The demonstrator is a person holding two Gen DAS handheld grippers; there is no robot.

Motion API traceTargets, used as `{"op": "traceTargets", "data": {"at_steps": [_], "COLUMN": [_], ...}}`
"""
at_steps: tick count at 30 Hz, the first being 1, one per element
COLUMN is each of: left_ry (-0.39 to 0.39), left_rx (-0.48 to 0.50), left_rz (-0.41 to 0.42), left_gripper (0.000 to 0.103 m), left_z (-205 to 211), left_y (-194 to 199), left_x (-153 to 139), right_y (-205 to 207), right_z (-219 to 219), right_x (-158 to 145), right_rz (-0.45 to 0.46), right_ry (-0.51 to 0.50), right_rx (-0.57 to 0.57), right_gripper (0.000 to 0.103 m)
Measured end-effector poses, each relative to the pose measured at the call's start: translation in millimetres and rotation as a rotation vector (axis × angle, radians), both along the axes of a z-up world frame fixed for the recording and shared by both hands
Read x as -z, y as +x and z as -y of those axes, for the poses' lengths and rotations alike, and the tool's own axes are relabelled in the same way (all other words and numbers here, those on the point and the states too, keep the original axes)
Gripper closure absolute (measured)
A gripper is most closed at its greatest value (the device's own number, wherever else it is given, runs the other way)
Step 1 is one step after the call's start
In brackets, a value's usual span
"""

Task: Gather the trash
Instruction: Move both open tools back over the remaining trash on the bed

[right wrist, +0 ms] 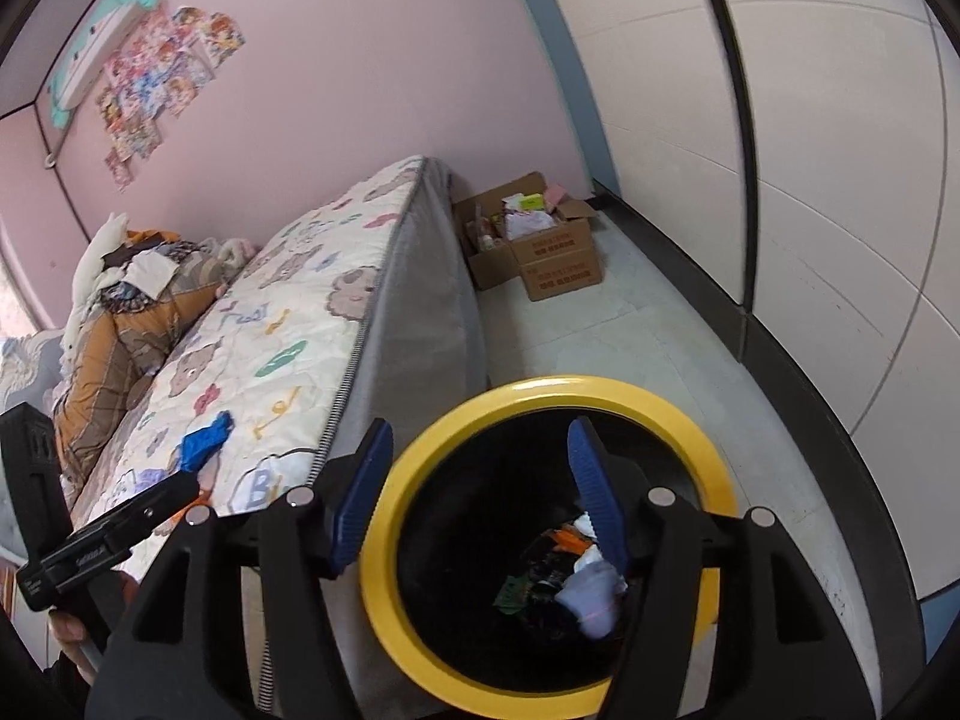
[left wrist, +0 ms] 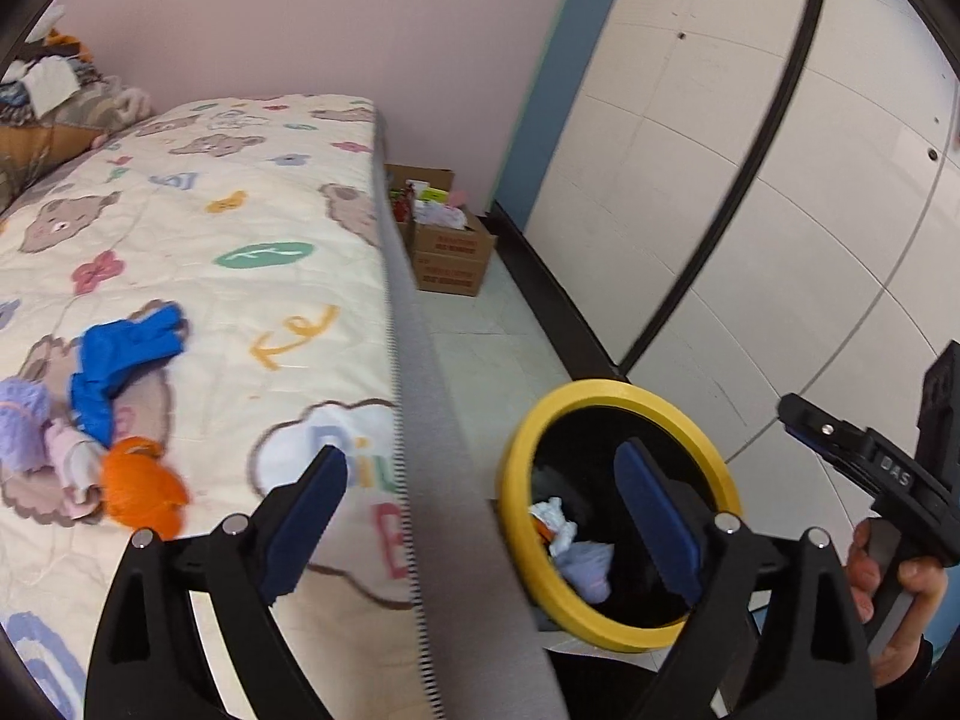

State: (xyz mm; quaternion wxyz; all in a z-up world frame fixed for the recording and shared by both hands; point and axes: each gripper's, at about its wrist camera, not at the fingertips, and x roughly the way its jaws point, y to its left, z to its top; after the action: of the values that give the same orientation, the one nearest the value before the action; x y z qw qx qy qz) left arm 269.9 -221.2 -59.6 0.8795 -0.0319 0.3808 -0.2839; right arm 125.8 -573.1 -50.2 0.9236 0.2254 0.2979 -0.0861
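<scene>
A black bin with a yellow rim [left wrist: 522, 534] [right wrist: 384, 588] stands on the floor beside the bed. White, lilac and orange scraps [left wrist: 576, 546] [right wrist: 591, 591] lie inside it. On the bed's quilt [left wrist: 240, 228] lie a blue crumpled piece [left wrist: 120, 360] [right wrist: 204, 441], an orange one [left wrist: 141, 489] and a lilac one [left wrist: 24, 420]. My left gripper [left wrist: 486, 516] is open and empty, straddling the mattress edge. My right gripper [right wrist: 480, 492] is open and empty over the bin's mouth.
Open cardboard boxes [left wrist: 450, 240] [right wrist: 540, 246] full of items stand on the floor at the bed's far end. A white panelled wall [left wrist: 780, 180] runs along the right. Bedding and clothes [right wrist: 132, 300] are heaped at the bed's head.
</scene>
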Motion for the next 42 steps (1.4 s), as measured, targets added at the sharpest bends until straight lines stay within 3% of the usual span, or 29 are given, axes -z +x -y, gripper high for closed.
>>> {"op": "traceTargets", "data": {"at_steps": [8,17,27,42], "left_ry": [0.015,0.056,0.083,0.089], "left_rx": [-0.16,-0.329,-0.488,-0.582], "left_rz": [0.01,-0.002,-0.02,-0.091], "left_gripper": [0.015,0.015,0.015,0.015], "left_z": [-74.8,-153.1,-229.7,-278.1], "left_y": [18.6,44.1,70.2,104.9], "left_x": [-4.8,4.8,17.8,45.9], "right_y": [24.5,62.0,111.7,173.6], "right_z": [-65.1,-147.2,-234.6,-332.7], "right_x": [-21.7,-22.9,6.5,49.4], "right_rz": [0.033,0.012,-0.062,-0.146], "right_ry": [-0.037,-0.061,-0.098,-0.179], "right_rx": [-0.144,-0.317,-0.506,-0.709], "right_gripper": [0.043,0.039,0.038,0.038]}}
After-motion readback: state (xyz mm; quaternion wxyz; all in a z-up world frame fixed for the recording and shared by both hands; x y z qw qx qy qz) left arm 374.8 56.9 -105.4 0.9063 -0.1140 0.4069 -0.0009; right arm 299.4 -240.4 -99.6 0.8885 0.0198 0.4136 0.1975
